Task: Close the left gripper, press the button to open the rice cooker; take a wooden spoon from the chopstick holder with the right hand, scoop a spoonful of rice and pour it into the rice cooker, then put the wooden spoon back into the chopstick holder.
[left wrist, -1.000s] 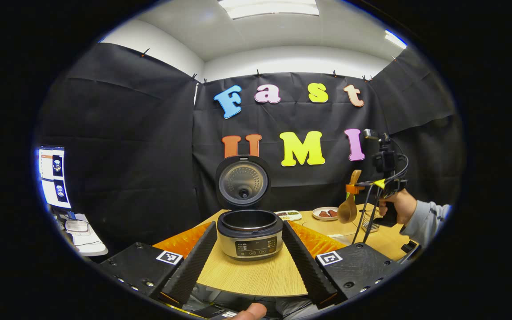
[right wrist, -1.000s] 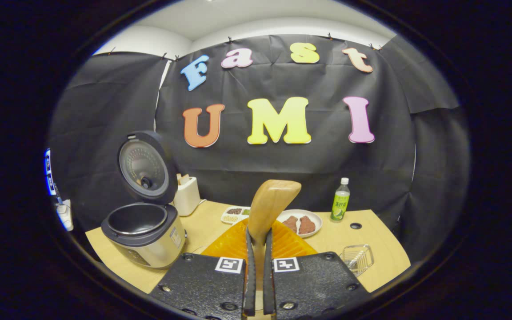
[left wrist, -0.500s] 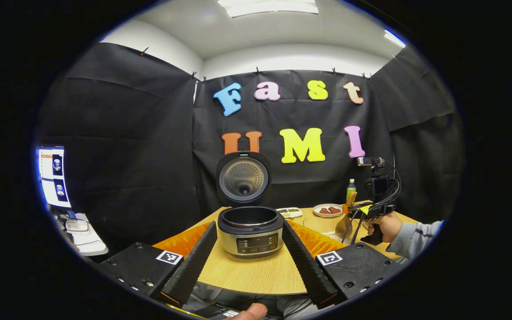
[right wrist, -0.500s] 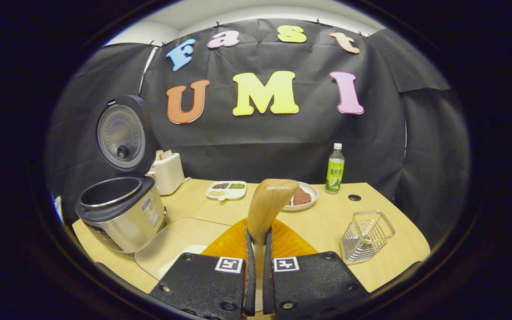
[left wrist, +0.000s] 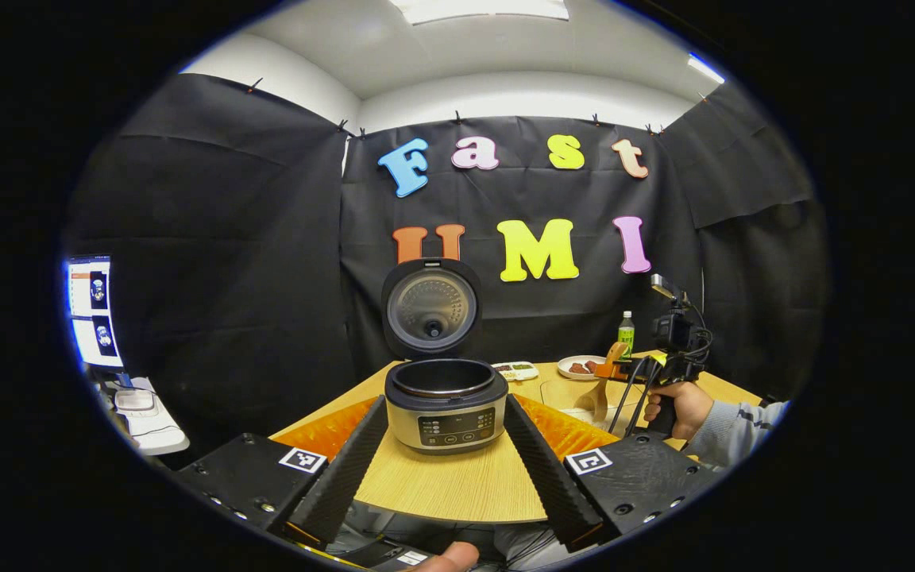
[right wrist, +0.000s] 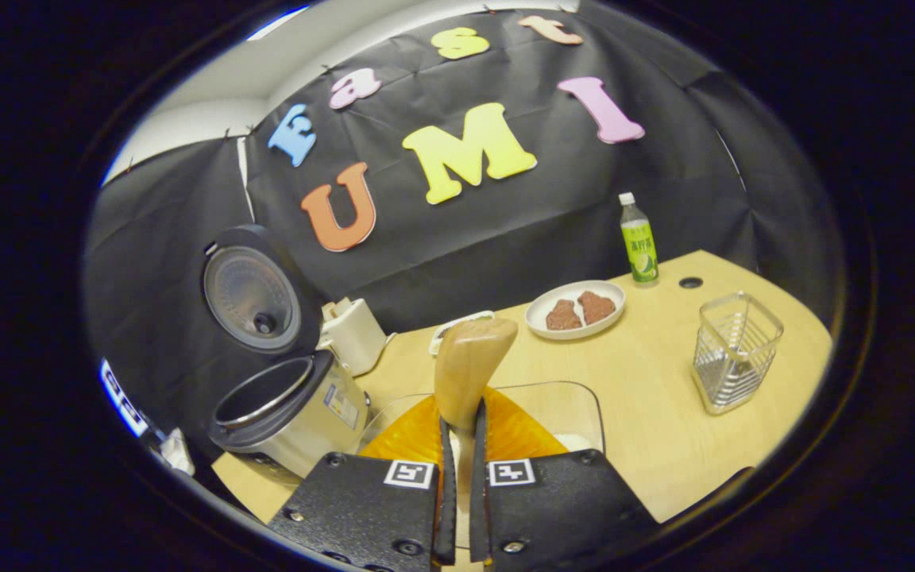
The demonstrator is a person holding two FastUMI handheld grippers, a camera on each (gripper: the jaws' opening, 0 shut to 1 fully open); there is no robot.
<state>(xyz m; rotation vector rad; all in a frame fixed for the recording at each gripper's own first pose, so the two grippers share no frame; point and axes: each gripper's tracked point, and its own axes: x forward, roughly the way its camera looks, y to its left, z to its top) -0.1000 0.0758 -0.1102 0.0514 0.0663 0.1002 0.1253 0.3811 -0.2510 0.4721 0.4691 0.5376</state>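
Lowered and tilted since a second ago, right gripper [right wrist: 457, 445] now angles the pale wooden spoon [right wrist: 469, 361], clamped by its handle, over the clear glass rice container [right wrist: 577, 401], presumably to scoop. Silver rice cooker [left wrist: 445, 397] waits lid-up. Left gripper [left wrist: 445, 465] idles, fingers spread. Wire chopstick holder [right wrist: 731, 353] stands apart.

Both views face wall, sharing rice cooker [left wrist: 446, 401], table [right wrist: 664, 429]
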